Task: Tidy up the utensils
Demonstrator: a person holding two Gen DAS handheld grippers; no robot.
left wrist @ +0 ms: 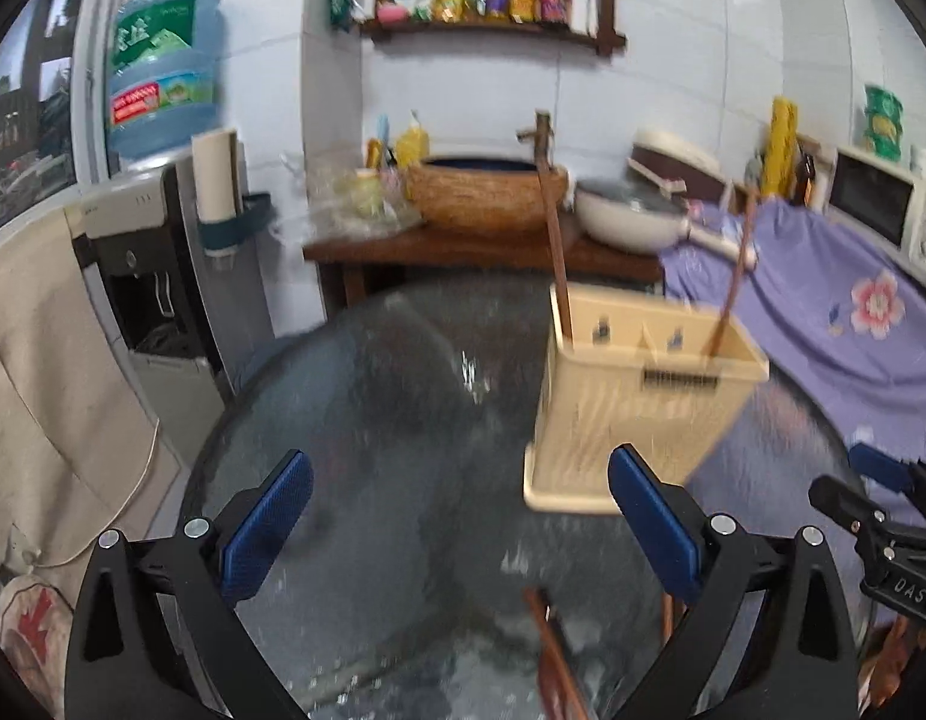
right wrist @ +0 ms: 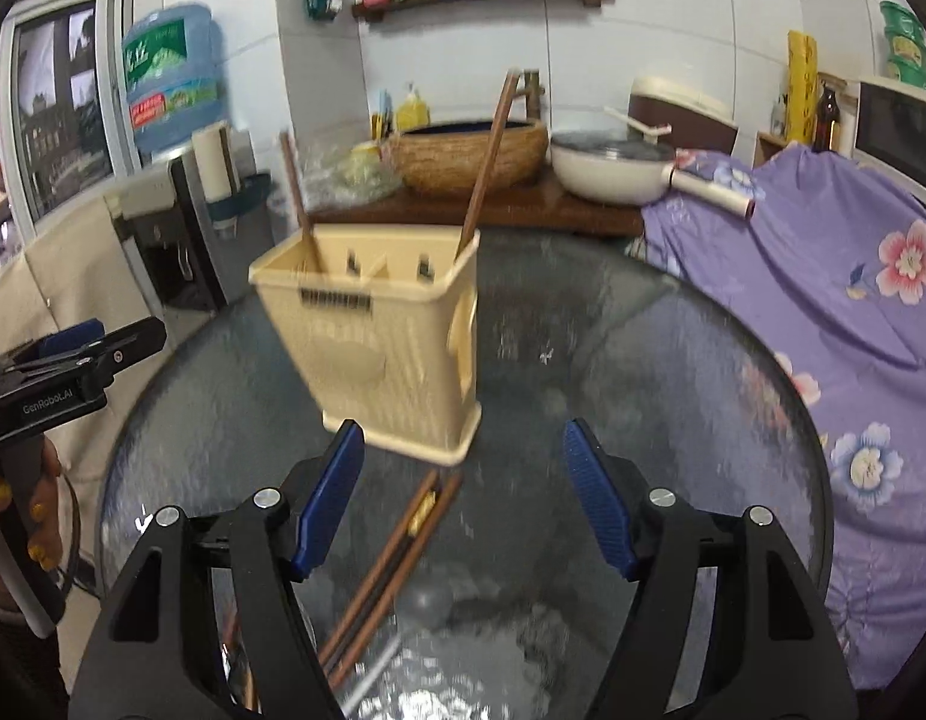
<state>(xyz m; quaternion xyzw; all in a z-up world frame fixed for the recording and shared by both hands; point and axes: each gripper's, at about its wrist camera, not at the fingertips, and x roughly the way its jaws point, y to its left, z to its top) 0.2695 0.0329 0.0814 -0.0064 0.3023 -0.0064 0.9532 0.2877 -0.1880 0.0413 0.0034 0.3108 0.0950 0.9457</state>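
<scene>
Both views are evenly and fairly brightly lit, with soft daylight seen at the window on the left. White glints are scattered over the dark glass worktop, strongest near the lower edge of the right view. Motion blur is spread across both pictures; the cream holder and the shelf are smeared. Straight lines are bent by the fisheye, and the corners are cut off in black.

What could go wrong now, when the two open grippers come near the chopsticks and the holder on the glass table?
1. The holder is narrow at its base and looks light; a bump from the right gripper might tip it, with the two chopsticks leaning inside.
2. The loose chopsticks lie bunched on smooth glass; the fingers may push them away or take several together.
</scene>
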